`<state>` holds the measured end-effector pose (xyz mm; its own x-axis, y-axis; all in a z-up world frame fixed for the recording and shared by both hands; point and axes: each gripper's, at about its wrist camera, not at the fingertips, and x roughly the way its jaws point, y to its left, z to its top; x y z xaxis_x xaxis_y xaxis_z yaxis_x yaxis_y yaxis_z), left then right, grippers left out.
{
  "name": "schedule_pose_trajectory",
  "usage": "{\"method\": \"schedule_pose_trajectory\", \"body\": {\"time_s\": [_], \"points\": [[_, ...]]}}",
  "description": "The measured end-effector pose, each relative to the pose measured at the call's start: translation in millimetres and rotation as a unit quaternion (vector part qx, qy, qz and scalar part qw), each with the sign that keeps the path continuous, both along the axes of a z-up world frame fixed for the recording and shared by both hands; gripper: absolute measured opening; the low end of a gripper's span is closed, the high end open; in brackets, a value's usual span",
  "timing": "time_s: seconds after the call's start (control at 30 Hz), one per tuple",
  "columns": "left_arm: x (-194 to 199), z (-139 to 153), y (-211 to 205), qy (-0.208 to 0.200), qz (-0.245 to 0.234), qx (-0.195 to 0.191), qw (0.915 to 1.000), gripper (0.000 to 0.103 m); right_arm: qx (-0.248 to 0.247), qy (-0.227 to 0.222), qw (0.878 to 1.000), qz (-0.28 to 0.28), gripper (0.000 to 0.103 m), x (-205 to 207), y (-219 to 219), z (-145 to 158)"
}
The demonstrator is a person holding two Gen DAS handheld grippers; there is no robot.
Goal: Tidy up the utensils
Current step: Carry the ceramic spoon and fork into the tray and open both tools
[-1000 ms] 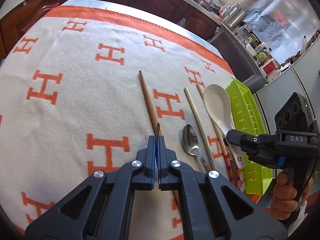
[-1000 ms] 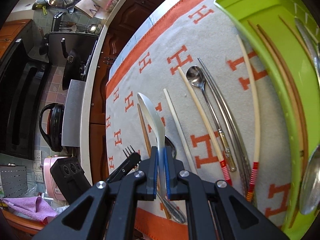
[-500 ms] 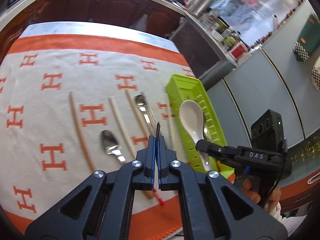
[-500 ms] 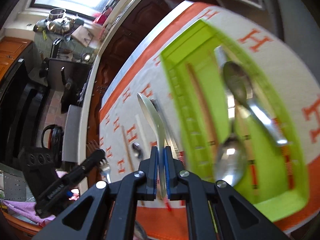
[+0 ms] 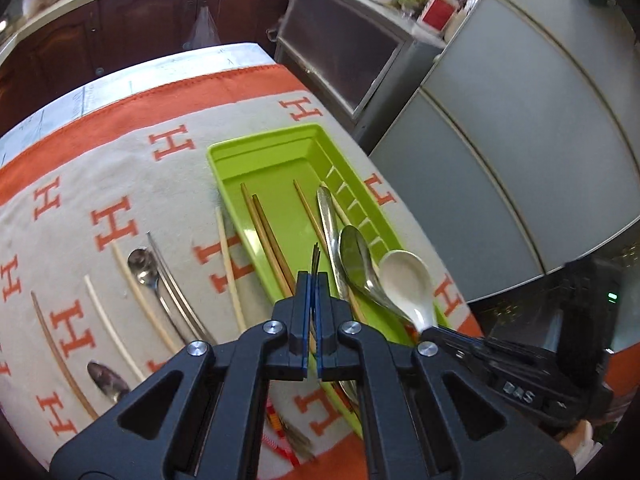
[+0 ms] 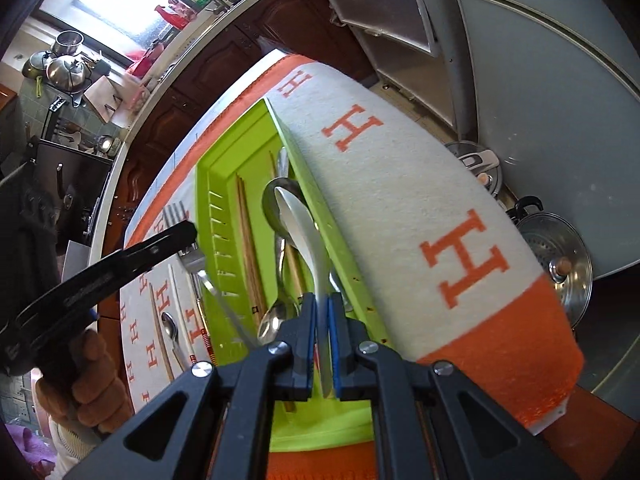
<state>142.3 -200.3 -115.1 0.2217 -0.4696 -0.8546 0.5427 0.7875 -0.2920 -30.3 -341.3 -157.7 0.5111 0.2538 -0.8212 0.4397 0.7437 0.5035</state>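
Observation:
My left gripper [image 5: 314, 280] is shut on a metal fork [image 5: 315, 257], seen edge-on here. The right wrist view shows the fork's tines [image 6: 174, 213] beside the left gripper [image 6: 187, 233], over the tray's left rim. My right gripper [image 6: 322, 300] is shut on the handle of a white ceramic spoon [image 6: 303, 232], whose bowl [image 5: 404, 284] hangs over the green tray [image 5: 260, 142] above its near right part. In the tray lie wooden chopsticks [image 5: 267, 236] and metal spoons [image 5: 354, 252]. Left of the tray, chopsticks [image 5: 228, 256] and a metal spoon [image 5: 140, 264] rest on the cloth.
A cream cloth with orange H marks [image 5: 120, 184] covers the table [image 5: 180, 60]. Grey cabinet doors [image 5: 520, 152] stand close on the right. Steel pot lids [image 6: 556, 256] lie on the floor beyond the table's right edge. A person's hand [image 6: 94, 380] holds the left gripper.
Both grippers have swung right, from over the cloth's loose utensils to above the green tray. The fork and the white spoon stay held.

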Motion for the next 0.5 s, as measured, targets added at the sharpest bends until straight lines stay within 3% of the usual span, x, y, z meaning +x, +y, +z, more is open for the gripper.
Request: {"method": "schedule_pose_trajectory", "body": {"time_s": [0.27,0.5], "points": [[8,-29,-22,0.011,-0.005,0.04,0.9991,0.0,-0.01,-0.003,1.0,0.009,0.007,4,2,1],[3,-22,-7,0.025,0.001,0.033,0.9991,0.0,-0.019,-0.007,1.0,0.015,0.009,7,5,2]]}}
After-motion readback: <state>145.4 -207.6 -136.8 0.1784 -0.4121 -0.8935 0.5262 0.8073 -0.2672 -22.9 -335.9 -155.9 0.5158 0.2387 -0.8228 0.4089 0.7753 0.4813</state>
